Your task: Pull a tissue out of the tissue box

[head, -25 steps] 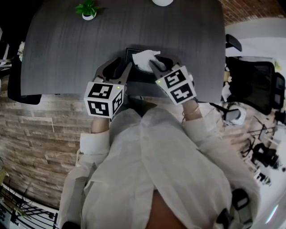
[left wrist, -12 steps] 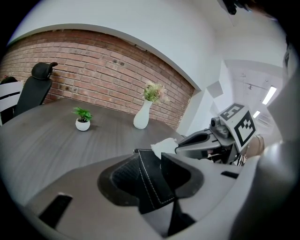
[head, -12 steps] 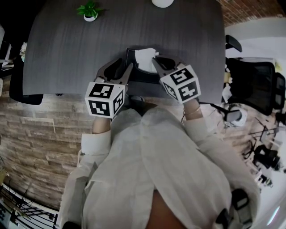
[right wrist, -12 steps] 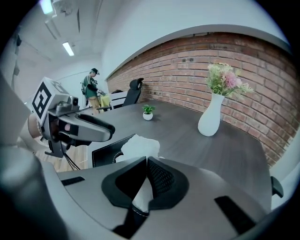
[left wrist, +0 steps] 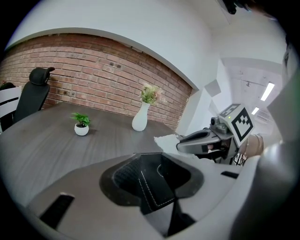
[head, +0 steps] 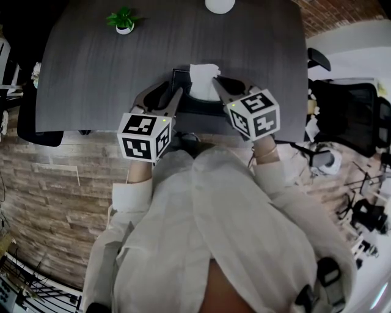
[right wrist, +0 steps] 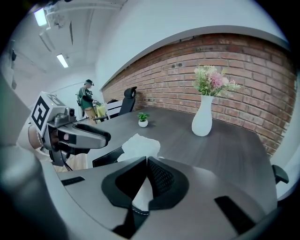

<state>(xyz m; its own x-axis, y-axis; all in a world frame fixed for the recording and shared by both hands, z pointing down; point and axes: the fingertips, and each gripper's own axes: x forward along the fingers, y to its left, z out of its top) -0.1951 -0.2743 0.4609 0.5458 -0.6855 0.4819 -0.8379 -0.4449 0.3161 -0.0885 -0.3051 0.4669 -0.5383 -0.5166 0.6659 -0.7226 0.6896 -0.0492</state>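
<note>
A black stitched tissue box (head: 186,96) sits near the front edge of the dark grey table (head: 91,73). A white tissue (head: 203,74) stands up out of its top. My right gripper (head: 215,82) is shut on that tissue; in the right gripper view the tissue (right wrist: 138,145) runs down between the closed jaws of the right gripper (right wrist: 146,160). My left gripper (head: 173,101) is at the box's left side. In the left gripper view a stitched edge of the box (left wrist: 157,187) sits between the nearly closed jaws of the left gripper (left wrist: 144,158), gripped.
A small potted plant (head: 124,19) and a white vase (head: 220,5) stand at the table's far side. Black office chairs (head: 348,113) crowd the right. A person (right wrist: 87,101) stands far off in the room. The table's near edge (head: 201,127) runs just behind both grippers.
The right gripper's jaws went from open around the tissue to shut on it, and it rolled and rose slightly. The tissue now stands taller. The left gripper stayed put.
</note>
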